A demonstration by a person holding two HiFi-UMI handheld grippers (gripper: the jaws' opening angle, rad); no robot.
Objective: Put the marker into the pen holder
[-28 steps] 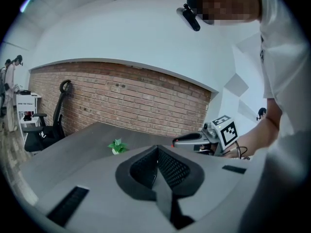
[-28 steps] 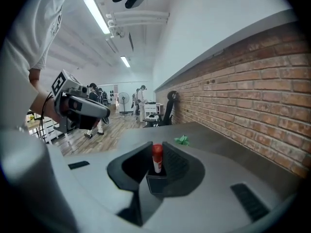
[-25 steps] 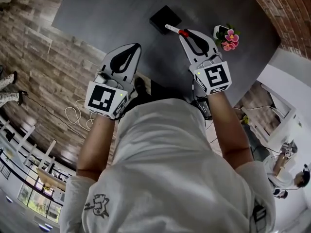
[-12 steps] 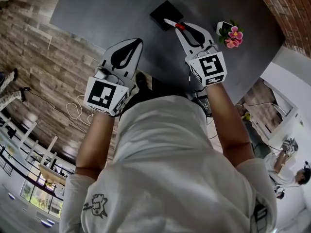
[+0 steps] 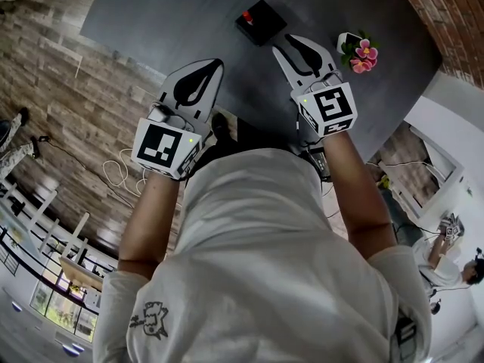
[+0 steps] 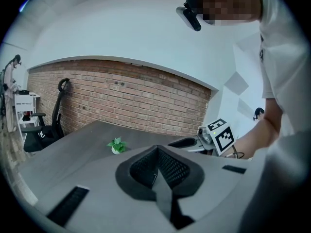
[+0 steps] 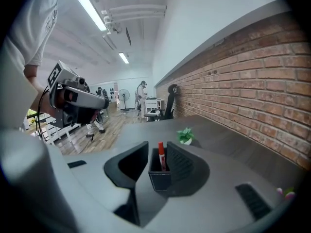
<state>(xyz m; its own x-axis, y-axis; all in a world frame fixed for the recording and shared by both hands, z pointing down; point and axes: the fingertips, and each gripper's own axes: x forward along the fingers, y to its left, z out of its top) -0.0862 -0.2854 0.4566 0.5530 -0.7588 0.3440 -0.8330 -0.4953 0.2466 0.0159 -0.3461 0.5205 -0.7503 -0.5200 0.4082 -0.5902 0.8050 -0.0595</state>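
- Red-capped white marker (image 5: 246, 15): standing upright inside the black square pen holder (image 5: 261, 23), cap end showing above the rim. It is leaning against no gripper. Judged placed, so the task is looking done.
- Black square pen holder: sitting on the dark grey matte table (image 5: 166, 21), just beyond the tips of the right gripper (image 5: 283, 44). In the right gripper view it is appearing framed between the two jaws but ahead of them, with no pad touching it.
- Right gripper, white shell with black ribbed pads: its jaws have just been opening and are standing wide apart, gripping nothing. This is likely the release that let the marker drop into the holder.
- Left gripper (image 5: 212, 65), same make: hovering over the near table edge, well apart from the holder. Its jaws are resting together with nothing between them, so it is probably idling, since one gripper is enough for this job.
- Small white pot of pink flowers (image 5: 358, 54): sitting to the right of the holder, apart from it.
- Small green potted plant (image 7: 185, 136): sitting farther along the table, near the red brick wall (image 6: 121, 101).
- Writing: no brand or label is showing legibly on marker or holder. Each gripper's cube (image 5: 329, 110) is carrying only black-and-white square patterns.
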